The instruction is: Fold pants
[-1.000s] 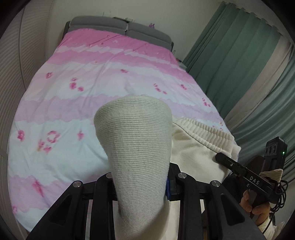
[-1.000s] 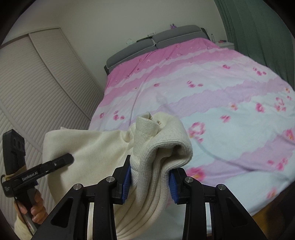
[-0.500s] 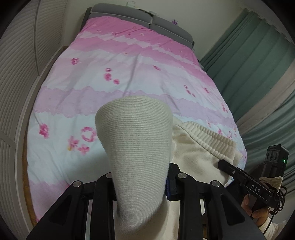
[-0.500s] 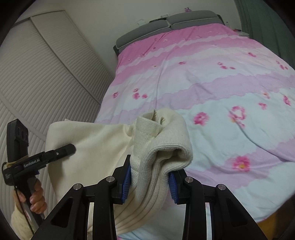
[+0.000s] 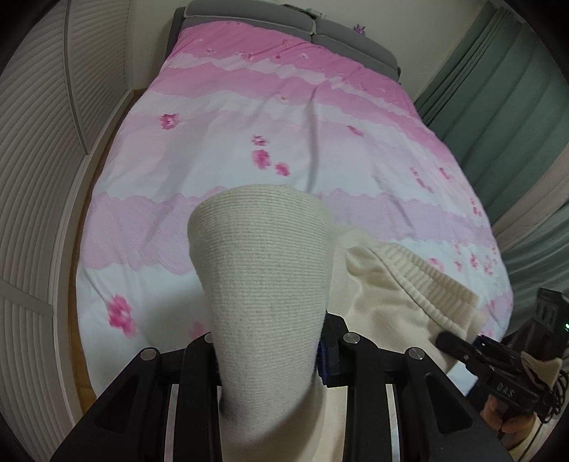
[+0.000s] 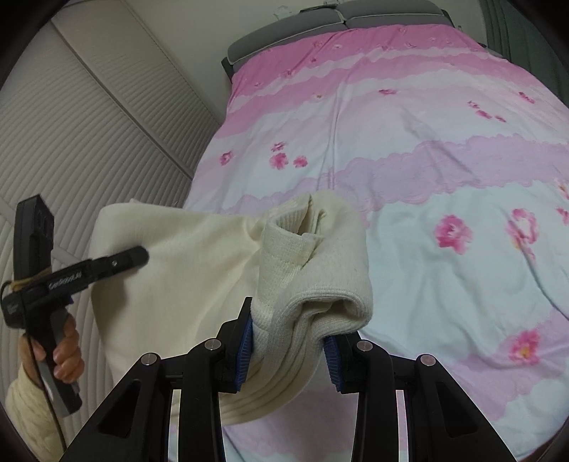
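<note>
Cream knit pants (image 5: 263,270) hang in the air above the bed, held between both grippers. My left gripper (image 5: 266,352) is shut on one ribbed end, which bulges up over the jaws and hides the fingertips. My right gripper (image 6: 288,341) is shut on the bunched waistband (image 6: 313,263), with blue pads (image 6: 245,341) pressing either side. The cloth (image 6: 177,270) stretches between the two grippers. The right gripper also shows in the left wrist view (image 5: 462,346), and the left gripper in the right wrist view (image 6: 135,256).
A bed with a pink and white flowered quilt (image 5: 291,142) lies below and ahead, with a grey headboard (image 5: 284,17) at the far end. White slatted closet doors (image 6: 71,124) stand at the left. Green curtains (image 5: 498,106) hang at the right.
Both grippers have risen and drawn back from the bed with the pants still held. More of the bed and the closet doors now shows below.
</note>
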